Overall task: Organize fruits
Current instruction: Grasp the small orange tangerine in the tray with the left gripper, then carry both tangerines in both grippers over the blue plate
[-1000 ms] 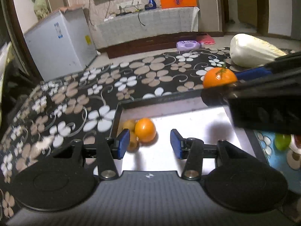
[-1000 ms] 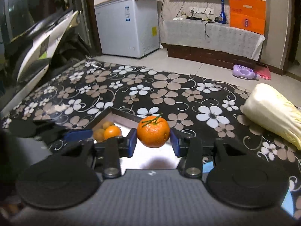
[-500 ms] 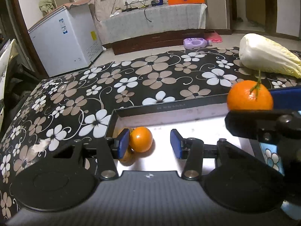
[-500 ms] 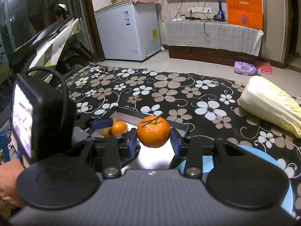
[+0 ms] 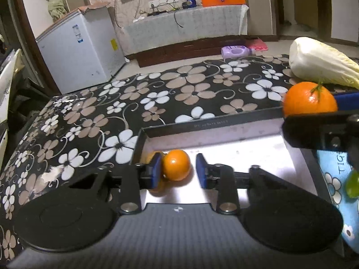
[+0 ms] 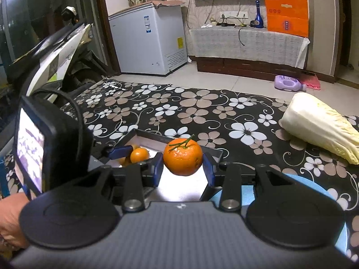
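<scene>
Two grippers in play. Your right gripper (image 6: 182, 164) has its jaws clamped on a stemmed mandarin (image 6: 182, 158): bright orange, dimpled skin, green stalk on top, held in the air above the tray (image 5: 184, 127). Your left gripper (image 5: 178, 172) sits low at the tray's left corner, jaws narrow, nothing gripped; a smooth orange (image 5: 176, 164) lies on the tray floor between the pads, against the left one, clear of the right. More small oranges are tucked behind it. Tray rests on the flowered tabletop (image 5: 179, 85), with a napa cabbage (image 6: 318, 130) off to the right.
</scene>
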A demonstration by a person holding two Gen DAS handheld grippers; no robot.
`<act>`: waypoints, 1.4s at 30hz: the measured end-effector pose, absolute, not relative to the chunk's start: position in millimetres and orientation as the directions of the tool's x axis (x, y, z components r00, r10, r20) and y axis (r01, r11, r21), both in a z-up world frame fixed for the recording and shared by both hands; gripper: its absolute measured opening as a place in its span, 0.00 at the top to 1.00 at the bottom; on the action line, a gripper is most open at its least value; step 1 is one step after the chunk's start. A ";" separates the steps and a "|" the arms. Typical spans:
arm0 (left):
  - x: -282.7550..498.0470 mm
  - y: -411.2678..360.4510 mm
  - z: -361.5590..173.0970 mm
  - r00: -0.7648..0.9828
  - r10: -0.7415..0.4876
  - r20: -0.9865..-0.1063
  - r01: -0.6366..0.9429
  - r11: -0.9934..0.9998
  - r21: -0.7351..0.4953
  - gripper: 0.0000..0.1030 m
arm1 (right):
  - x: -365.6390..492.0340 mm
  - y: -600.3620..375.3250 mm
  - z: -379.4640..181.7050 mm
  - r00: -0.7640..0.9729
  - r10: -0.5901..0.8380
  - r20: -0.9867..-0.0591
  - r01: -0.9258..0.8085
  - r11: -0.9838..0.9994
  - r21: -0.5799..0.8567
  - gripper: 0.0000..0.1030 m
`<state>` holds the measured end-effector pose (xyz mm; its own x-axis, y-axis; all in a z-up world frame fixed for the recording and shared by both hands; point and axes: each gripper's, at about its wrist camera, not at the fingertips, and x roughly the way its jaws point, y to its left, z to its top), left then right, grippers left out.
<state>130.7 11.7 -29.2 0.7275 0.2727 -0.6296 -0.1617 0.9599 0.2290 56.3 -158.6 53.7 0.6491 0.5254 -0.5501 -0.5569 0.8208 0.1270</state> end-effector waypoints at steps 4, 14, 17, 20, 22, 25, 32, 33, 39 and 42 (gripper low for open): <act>128.6 13.8 -28.3 0.731 0.258 -0.632 -0.155 0.964 0.215 0.69 | 54.4 -160.7 55.7 0.660 0.521 -0.541 -0.546 0.828 0.130 0.60; 115.4 14.8 -14.8 0.745 0.151 -0.650 -0.106 0.989 0.107 0.70 | 45.1 -166.4 64.5 0.689 0.516 -0.509 -0.523 0.840 0.144 0.60; 111.5 14.3 -10.4 0.746 0.144 -0.650 -0.103 0.990 0.101 0.70 | 39.0 -168.6 67.9 0.699 0.514 -0.497 -0.515 0.844 0.149 0.60; 107.3 14.2 -6.5 0.747 0.139 -0.651 -0.101 0.990 0.096 0.70 | 33.7 -170.1 70.4 0.703 0.514 -0.491 -0.511 0.846 0.153 0.60; 104.6 13.7 -4.5 0.748 0.139 -0.649 -0.098 0.990 0.100 0.70 | 29.9 -171.1 72.0 0.704 0.516 -0.487 -0.512 0.845 0.155 0.60; 100.6 12.5 -2.3 0.748 0.139 -0.649 -0.094 0.990 0.104 0.70 | 24.3 -173.1 74.2 0.709 0.517 -0.481 -0.511 0.845 0.155 0.60; 95.3 9.0 3.6 0.753 0.136 -0.643 -0.089 0.990 0.105 0.70 | 8.4 -183.6 75.5 0.718 0.512 -0.472 -0.493 0.852 0.175 0.60; 95.2 8.5 3.5 0.752 0.136 -0.645 -0.089 0.990 0.105 0.70 | 5.1 -184.9 75.3 0.719 0.510 -0.472 -0.490 0.854 0.177 0.60; 92.4 3.9 7.2 0.753 0.132 -0.645 -0.090 0.991 0.098 0.70 | -7.2 -193.2 77.1 0.719 0.518 -0.463 -0.488 0.851 0.193 0.60; 90.8 -1.2 11.2 0.760 0.119 -0.638 -0.081 0.993 0.089 0.70 | -6.0 -202.8 77.6 0.730 0.503 -0.463 -0.475 0.860 0.185 0.60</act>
